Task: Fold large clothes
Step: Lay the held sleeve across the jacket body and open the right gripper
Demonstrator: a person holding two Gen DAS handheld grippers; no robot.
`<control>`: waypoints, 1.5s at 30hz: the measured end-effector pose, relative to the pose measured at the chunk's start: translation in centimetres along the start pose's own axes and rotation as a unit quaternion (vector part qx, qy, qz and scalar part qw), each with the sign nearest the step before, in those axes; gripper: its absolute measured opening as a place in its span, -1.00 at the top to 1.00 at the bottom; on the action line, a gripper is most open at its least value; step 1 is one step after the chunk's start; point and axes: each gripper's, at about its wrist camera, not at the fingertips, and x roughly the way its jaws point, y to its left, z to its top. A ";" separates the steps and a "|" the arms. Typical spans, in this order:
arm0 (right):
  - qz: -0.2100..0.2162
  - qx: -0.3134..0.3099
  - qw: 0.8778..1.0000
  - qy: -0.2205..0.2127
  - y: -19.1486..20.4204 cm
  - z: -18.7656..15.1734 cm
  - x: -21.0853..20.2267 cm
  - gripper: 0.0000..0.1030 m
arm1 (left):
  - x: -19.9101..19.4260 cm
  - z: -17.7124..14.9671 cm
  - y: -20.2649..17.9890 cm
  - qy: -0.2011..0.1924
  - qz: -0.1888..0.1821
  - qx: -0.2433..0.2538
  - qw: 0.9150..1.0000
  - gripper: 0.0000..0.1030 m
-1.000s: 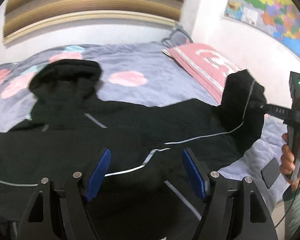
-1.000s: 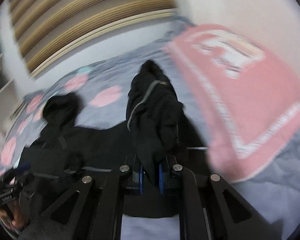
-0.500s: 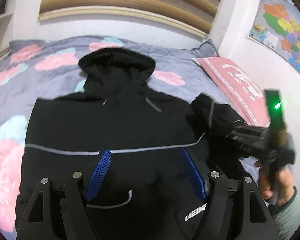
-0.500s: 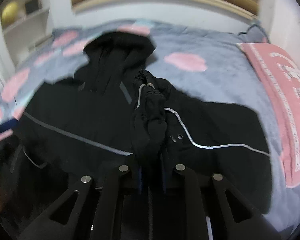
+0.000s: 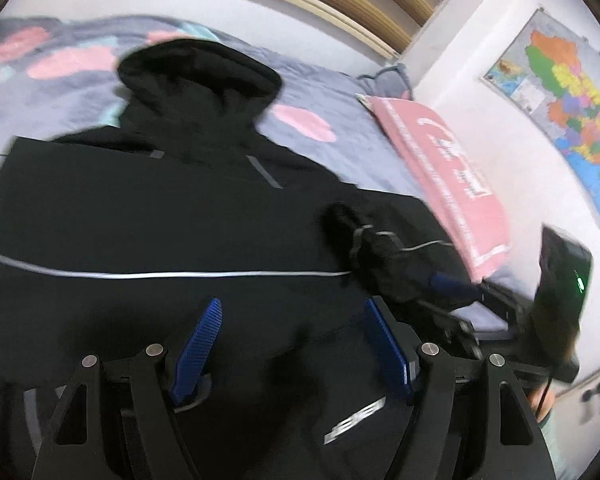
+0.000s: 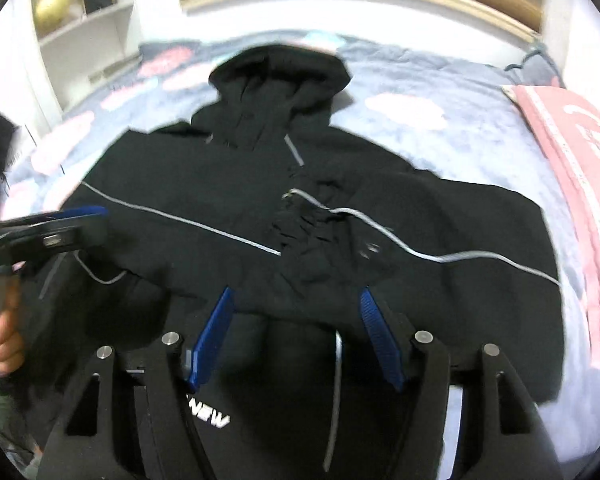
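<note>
A black hooded jacket point(image 5: 148, 224) with thin grey piping lies flat on the bed, hood at the far end. It also shows in the right wrist view point(image 6: 204, 184). Its right sleeve point(image 6: 316, 224) is folded in across the chest, the cuff bunched. My right gripper point(image 6: 296, 328) is open and empty just behind that cuff; it shows at the right of the left wrist view point(image 5: 452, 284). My left gripper point(image 5: 292, 344) is open and empty over the lower front of the jacket; it shows at the left of the right wrist view point(image 6: 72, 224).
The bed has a grey-blue quilt point(image 5: 340, 100) with pink patches. A pink pillow point(image 5: 444, 168) lies along the right edge by the white wall with a map point(image 5: 560, 92). White shelves point(image 6: 84, 32) stand at the far left.
My right gripper carried the sleeve cuff leftward over the chest, then opened and let it drop. My left gripper stayed open over the lower jacket.
</note>
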 end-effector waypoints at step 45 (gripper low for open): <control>-0.094 0.028 0.987 0.126 2.9 2.7 10.6 -0.41 | -5.7 -0.2 17.2 0.007 0.117 -0.102 0.988 0.51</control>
